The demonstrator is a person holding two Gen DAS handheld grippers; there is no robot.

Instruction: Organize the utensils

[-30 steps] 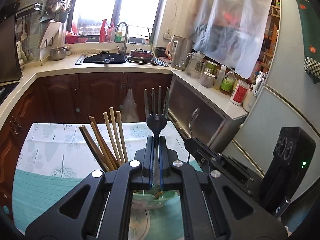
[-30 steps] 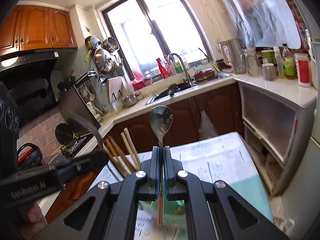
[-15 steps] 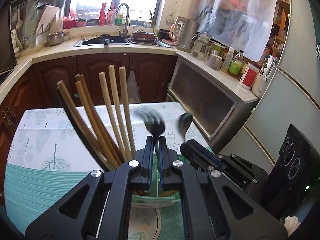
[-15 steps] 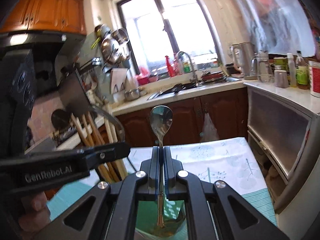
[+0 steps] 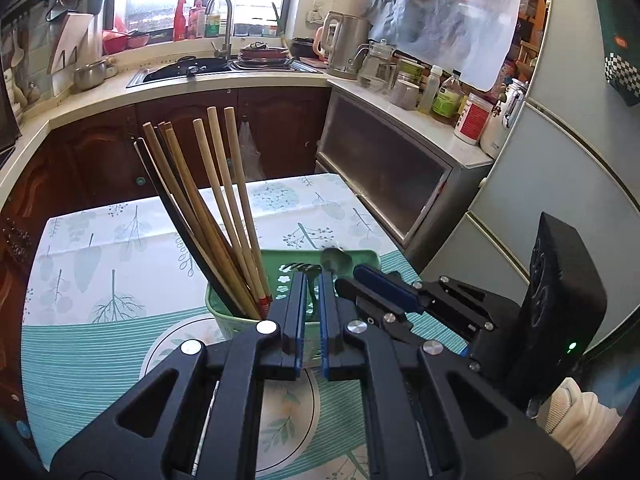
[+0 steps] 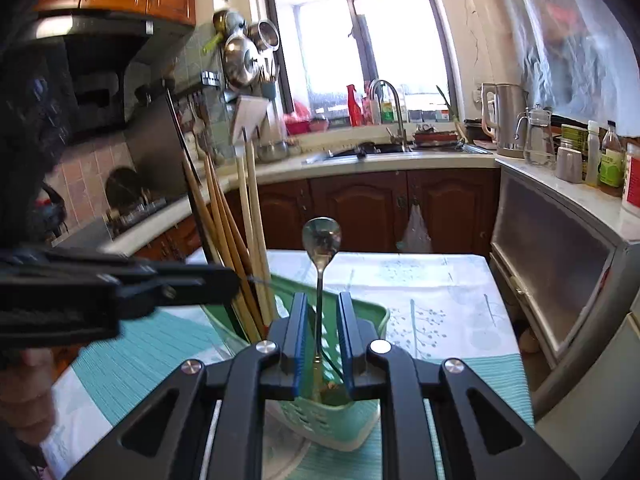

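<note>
Spoon [image 6: 320, 240] stood almost upright in the green basket [image 6: 380, 320], bowl upward and handle end down inside, between the two fingers of the right claw [image 6: 322, 300]. That claw's jaws had just been opening; they stood apart, with a gap showing on either side of the thin handle, so the pads no longer pressed on it. Fork [image 5: 304, 269] sat between the fingers of the left claw [image 5: 311, 280], which was clamped together on its handle, the tines poking out ahead over the basket's open top. In the left wrist view the two claws were just beside each other above the basket, the right one coming in from the right side. Chopsticks [image 5: 224, 208], several pale wooden ones and a dark one, leaned in a bundle out of the basket's left corner, fanning up and to the left. The basket rested on the worktop [image 5: 120, 248], which was covered with a cloth printed with leaves at the far end and teal stripes nearer the cameras. Beyond it ran dark wooden cabinets, a sink [image 5: 180, 70] under the window, and a kettle [image 5: 344, 46] on the side counter
</note>
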